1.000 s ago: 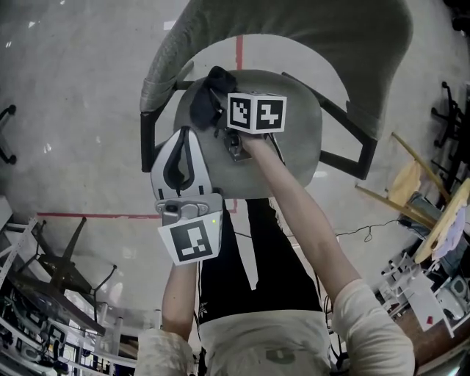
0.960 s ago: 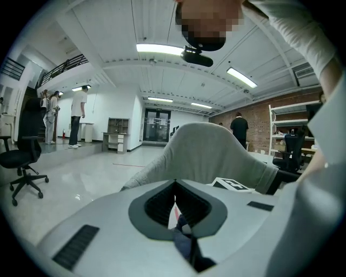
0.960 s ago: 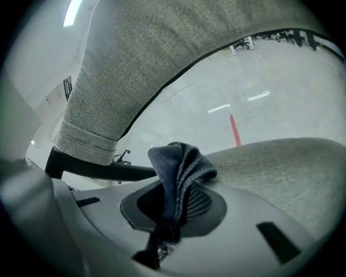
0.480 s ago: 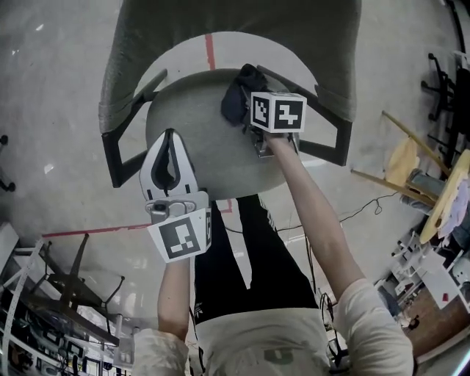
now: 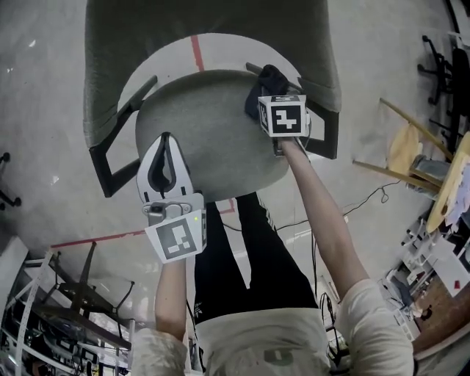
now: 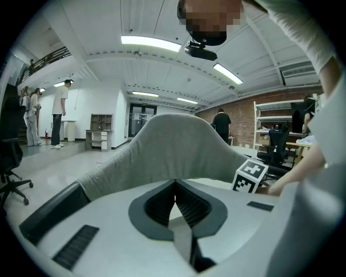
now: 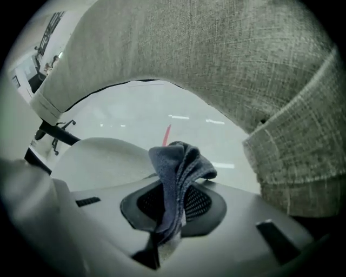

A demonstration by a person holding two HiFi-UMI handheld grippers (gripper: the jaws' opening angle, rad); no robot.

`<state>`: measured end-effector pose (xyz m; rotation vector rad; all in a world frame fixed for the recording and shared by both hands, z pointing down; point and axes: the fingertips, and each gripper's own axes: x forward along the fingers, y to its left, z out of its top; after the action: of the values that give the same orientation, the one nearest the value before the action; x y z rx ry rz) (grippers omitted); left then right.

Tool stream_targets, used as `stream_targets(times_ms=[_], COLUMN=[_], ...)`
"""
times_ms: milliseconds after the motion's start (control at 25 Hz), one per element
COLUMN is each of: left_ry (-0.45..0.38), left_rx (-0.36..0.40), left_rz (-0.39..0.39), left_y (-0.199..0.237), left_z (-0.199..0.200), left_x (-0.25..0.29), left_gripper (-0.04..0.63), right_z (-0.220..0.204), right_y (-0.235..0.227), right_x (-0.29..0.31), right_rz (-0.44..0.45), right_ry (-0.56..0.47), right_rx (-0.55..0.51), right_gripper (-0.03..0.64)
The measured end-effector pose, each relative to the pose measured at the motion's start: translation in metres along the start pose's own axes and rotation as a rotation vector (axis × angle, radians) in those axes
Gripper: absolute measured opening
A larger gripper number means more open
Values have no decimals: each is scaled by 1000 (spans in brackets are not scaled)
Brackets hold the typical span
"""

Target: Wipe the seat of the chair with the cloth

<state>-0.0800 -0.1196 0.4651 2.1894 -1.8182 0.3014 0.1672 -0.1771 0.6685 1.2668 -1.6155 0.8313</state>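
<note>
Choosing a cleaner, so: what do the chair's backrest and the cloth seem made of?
Backrest: coarse woven upholstery fabric, grey and matte; its crossing threads show plainly. Cloth: soft dark blue-grey textile, probably microfibre or knit; it has a fine nubby surface and limp folds.

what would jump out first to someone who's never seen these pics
The dark cloth stands out most, bunched in the shut right gripper at the far right edge of the round grey chair seat, just under the grey fabric backrest. Next comes the white left gripper, jaws together on nothing, over the seat's near left part.
</note>
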Motion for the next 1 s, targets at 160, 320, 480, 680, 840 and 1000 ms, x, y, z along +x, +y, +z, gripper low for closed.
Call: stream_targets(times_ms=[160,320,480,680,840,1000], left_ry=[-1,-17,-45,-71,-69,-88], left_rx=[10,-2,-15,16,40,71], left_rz=[18,42,81,99,133,167], left_y=[6,15,29,40,53,66], left_z=[-3,1,7,18,20,25], left_x=[-4,-10,-18,-33,-49,-62], left_gripper=[15,15,15,15,15,15], right_z=[-3,-5,-2,35,63,78], right_y=[-8,-13,-9,21,64,121], right_x=[-1,0,-4,-60,-124,-168], right_rz=[-39,-52,-46,84,191,325], right_ry=[9,17,7,-134,-256,-329], right_rx=[0,-3,3,47,-10,-3], right_gripper=[57,57,57,57,57,57])
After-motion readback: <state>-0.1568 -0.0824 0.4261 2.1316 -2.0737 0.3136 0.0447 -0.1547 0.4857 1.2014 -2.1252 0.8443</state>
